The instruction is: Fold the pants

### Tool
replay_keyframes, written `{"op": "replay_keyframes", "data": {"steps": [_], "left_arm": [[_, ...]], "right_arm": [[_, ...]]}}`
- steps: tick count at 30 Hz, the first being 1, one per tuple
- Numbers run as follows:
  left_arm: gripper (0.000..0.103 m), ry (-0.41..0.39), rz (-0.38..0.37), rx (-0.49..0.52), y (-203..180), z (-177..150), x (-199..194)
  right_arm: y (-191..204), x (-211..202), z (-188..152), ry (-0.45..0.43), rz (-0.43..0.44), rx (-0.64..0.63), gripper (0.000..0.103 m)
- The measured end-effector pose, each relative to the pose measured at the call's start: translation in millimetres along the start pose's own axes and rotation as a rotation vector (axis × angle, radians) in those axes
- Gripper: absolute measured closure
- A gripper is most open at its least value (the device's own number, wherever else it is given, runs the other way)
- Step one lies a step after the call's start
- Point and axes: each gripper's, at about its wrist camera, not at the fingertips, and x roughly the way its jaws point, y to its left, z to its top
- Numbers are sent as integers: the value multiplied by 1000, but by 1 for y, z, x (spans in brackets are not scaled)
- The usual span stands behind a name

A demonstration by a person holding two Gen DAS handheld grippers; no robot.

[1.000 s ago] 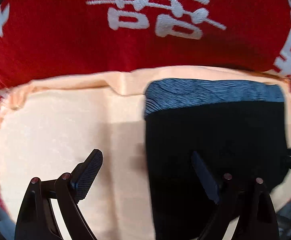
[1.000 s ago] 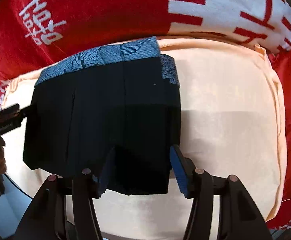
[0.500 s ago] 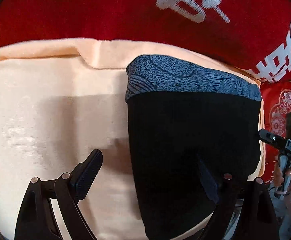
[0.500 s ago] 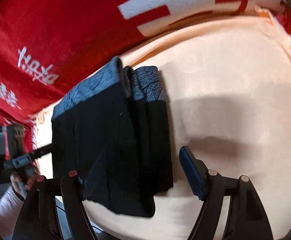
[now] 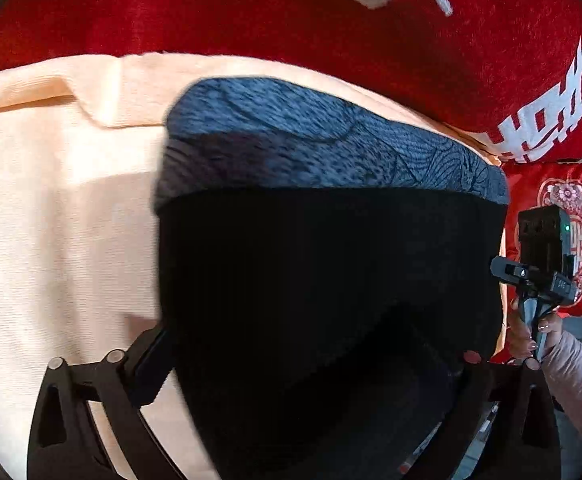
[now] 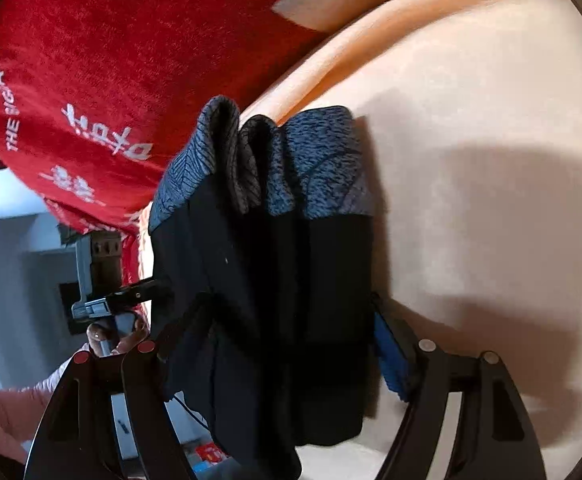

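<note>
The folded black pants (image 5: 323, 272) with a grey-blue patterned waistband (image 5: 311, 140) lie on a peach cloth (image 5: 51, 220). My left gripper (image 5: 311, 360) straddles their near end, its jaws opening wide; the left pad sits at the fabric's edge and the right finger is lost in the dark cloth. In the right wrist view the stacked layers of the pants (image 6: 275, 280) show edge-on. My right gripper (image 6: 283, 340) stands open around that stack, with the blue pad (image 6: 391, 360) beside its right edge.
A red blanket (image 5: 251, 12) with white characters lies behind the peach cloth (image 6: 471, 120). A red embroidered cushion (image 5: 563, 232) sits at the right. The other gripper and the hand on it (image 5: 531, 280) show at the pants' far side. A grey floor (image 6: 7, 280) lies beyond the edge.
Both grippers came down closer to the pants and spread wider. The folded stack now sits between the fingers of each. The right view has swung round to the stack's side.
</note>
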Motion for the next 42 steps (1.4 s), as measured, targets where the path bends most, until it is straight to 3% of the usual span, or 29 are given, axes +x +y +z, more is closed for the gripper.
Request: {"op": "replay_keyframes", "data": {"steps": [3,8,10,12,15,29,34,37,38,40,42], "left_arm": [[0,-22,32,-12,-10,0,4],[22,-88,73,33,-33,-7,-7],[31,-103,86,43,-40,-9,-12],[37,-117,96,46,-48,-11,-17],[40,-134,86,47,-54,-16,-27],[40,-121,57,25,-63,-92,-70],[40,-95,51,-12,-47,-126,-60],[40,-93,105,-4,-31,-136,-45],[37,-91,111,-6,-25,-138,-39],[19,-128,141,-15,-22,-140,-33],[19,-134,165,-25,-19,-141,-37]], "right_arm": [[1,6,3,0,-1,34,27],[3,1,2,6,0,72,47],[8,0,0,1,-2,67,51],[11,-4,-3,-15,4,86,58],[17,-10,-8,-30,34,104,60],[71,-13,-78,-9,78,81,61],[63,-5,-111,19,60,84,61],[44,6,-121,43,1,87,61],[38,12,-123,55,-31,84,57],[32,20,-122,50,-69,68,50],[32,22,-119,54,-68,88,48]]}}
